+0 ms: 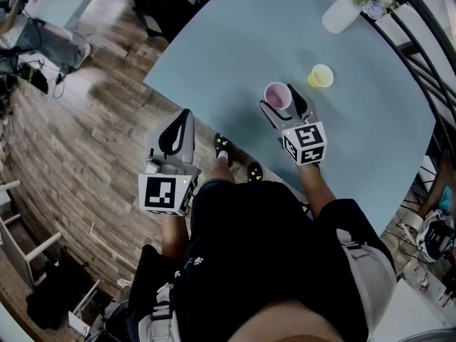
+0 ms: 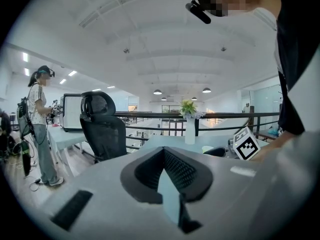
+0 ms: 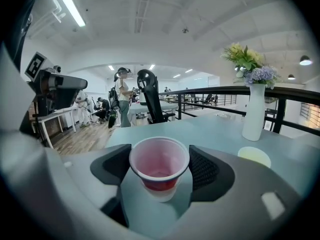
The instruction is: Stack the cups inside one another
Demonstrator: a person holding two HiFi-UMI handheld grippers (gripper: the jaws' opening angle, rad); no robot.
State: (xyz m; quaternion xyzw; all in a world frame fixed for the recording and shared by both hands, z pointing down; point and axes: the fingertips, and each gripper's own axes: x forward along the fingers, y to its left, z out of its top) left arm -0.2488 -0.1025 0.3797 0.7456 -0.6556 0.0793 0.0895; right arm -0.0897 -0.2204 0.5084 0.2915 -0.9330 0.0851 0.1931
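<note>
A pink cup (image 1: 278,95) stands upright on the pale blue table (image 1: 235,41), between the jaws of my right gripper (image 1: 279,100). In the right gripper view both pads press the pink cup (image 3: 159,164) just under its rim, so my right gripper (image 3: 160,170) is shut on it. A yellow cup (image 1: 320,75) stands alone a short way to its right, and the same yellow cup (image 3: 254,156) shows past the right jaw. My left gripper (image 1: 182,117) hangs off the table's near left edge, over the wooden floor, shut and holding nothing.
A white vase (image 1: 342,13) with flowers stands at the table's far right, near a black railing (image 1: 420,55). A black office chair (image 2: 102,126) and a standing person (image 2: 40,124) are beyond the table. My shoes (image 1: 223,145) rest by the table's edge.
</note>
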